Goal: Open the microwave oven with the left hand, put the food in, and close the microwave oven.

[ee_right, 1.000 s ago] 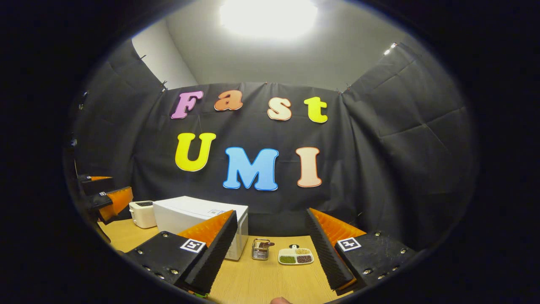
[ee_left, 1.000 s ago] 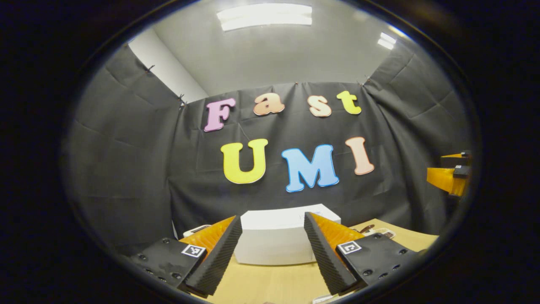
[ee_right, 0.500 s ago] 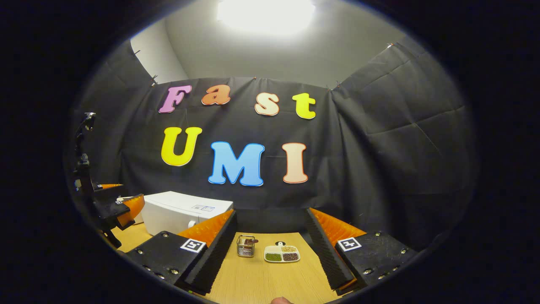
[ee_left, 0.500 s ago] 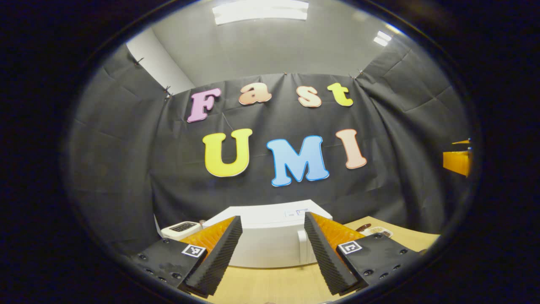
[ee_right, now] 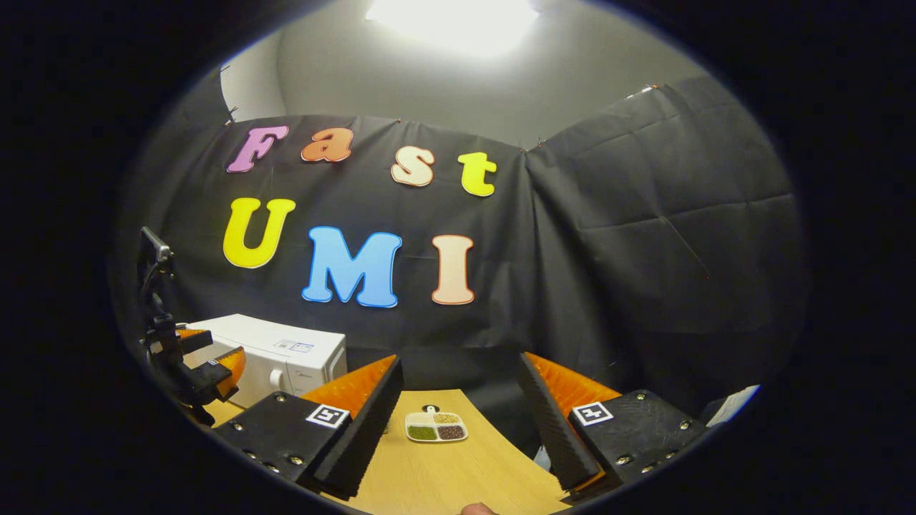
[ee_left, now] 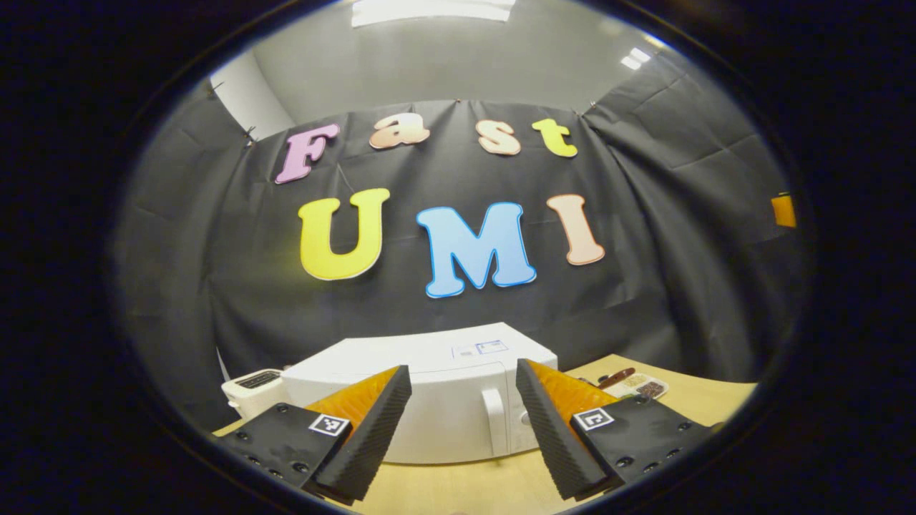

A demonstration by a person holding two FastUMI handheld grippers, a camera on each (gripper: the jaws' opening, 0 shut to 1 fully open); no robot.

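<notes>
the task is at its very start; the microwave oven point(ee_left: 429, 400) stands shut near the back edge of the table point(ee_left: 465, 490), its door handle point(ee_left: 495, 422) untouched; the left gripper point(ee_left: 464, 422) faces that handle with its claw wide and empty, not yet touching it; the right gripper point(ee_right: 458, 422) is likewise wide and empty, pointed at the food tray point(ee_right: 436, 427) lying farther along the table toward its far edge; opening, loading and closing all remain; a small label point(ee_left: 478, 349) sits on the oven's top, too small to read.
</notes>
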